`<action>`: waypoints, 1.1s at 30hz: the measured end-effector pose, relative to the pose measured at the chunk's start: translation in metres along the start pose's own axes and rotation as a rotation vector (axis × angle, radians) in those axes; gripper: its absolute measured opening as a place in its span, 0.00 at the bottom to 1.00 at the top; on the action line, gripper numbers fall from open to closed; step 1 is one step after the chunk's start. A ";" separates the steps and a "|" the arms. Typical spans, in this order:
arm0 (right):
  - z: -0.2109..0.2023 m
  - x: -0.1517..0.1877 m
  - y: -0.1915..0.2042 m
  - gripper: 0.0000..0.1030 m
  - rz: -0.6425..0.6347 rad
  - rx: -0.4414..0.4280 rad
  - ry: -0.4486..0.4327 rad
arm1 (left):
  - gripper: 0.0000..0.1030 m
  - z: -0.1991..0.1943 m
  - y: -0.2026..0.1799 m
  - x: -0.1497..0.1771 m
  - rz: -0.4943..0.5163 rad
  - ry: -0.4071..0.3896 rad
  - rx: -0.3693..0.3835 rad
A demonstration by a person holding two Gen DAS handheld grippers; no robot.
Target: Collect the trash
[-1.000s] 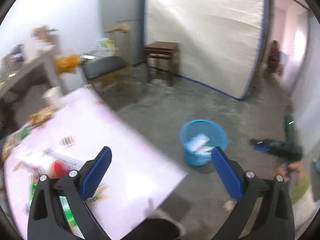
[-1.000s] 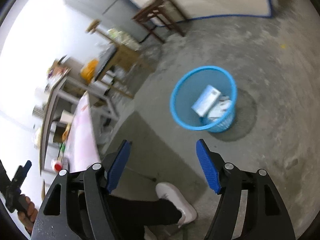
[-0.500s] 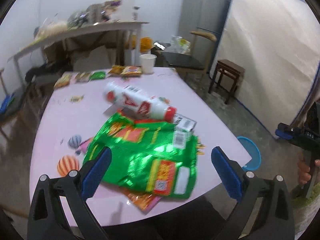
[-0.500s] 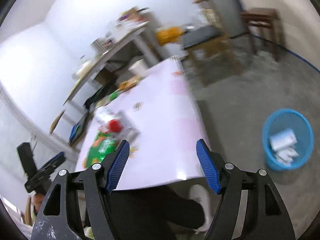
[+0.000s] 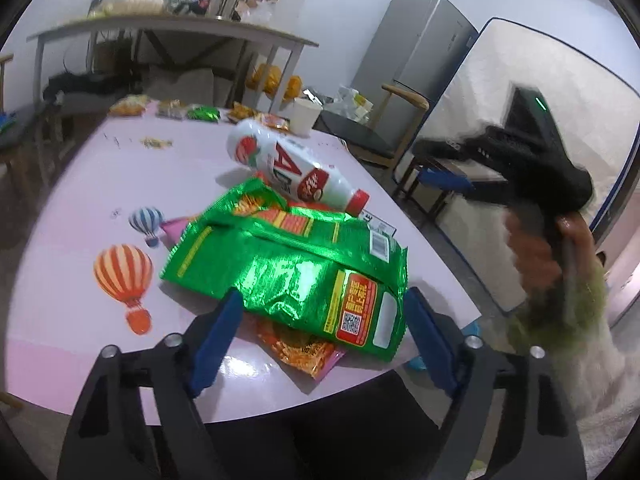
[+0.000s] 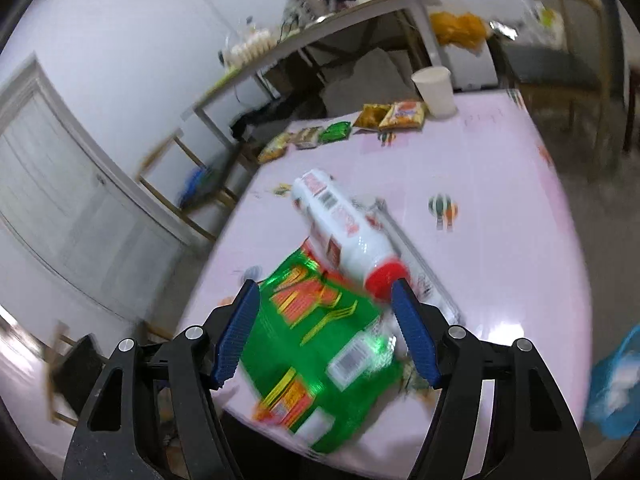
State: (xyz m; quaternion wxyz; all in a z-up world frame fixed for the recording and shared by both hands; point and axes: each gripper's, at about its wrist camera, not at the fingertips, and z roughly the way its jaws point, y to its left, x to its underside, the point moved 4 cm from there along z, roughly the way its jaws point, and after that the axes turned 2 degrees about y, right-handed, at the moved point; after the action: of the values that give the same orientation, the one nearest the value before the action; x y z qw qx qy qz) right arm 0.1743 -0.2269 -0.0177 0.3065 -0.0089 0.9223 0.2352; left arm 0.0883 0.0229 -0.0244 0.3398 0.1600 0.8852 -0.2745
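Green snack bag [image 5: 296,268] lies flat at bench [image 5: 72,320] near edge, long axis w/ bottle [image 5: 288,172] cap toward right edge. Left claw [image 5: 320,336] & right claw [image 6: 324,332] both spread apart, empty, hovering over bag.

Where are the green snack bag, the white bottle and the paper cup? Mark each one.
green snack bag [image 5: 288,268], left wrist view, middle of the foil.
white bottle [image 5: 280,164], left wrist view, label on its body.
paper cup [image 6: 436,92], right wrist view, side wall.

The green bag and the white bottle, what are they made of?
The green bag looks like thin foil-coated plastic: it is crinkled with bright shiny glints. The white bottle looks like smooth glossy plastic with a printed label and a red cap, probably plastic too.
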 end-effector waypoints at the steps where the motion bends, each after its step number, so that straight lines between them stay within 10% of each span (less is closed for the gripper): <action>1: 0.015 -0.012 0.008 0.64 -0.055 0.050 0.027 | 0.72 0.003 0.002 0.001 -0.007 0.006 0.013; 10: 0.104 -0.039 0.020 0.64 -0.217 0.252 0.201 | 0.62 0.013 0.033 0.006 -0.131 0.031 0.129; 13: 0.119 -0.033 0.016 0.47 -0.225 0.283 0.236 | 0.61 0.014 0.040 0.014 -0.191 0.061 0.190; 33: 0.069 -0.013 -0.025 0.41 -0.042 0.273 0.120 | 0.56 0.029 -0.014 -0.021 -0.191 0.062 0.312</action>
State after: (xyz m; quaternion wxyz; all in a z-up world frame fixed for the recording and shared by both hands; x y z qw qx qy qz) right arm 0.2276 -0.2201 -0.0697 0.2541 -0.0003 0.9619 0.1004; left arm 0.1121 -0.0075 -0.0223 0.2559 0.1346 0.8530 -0.4345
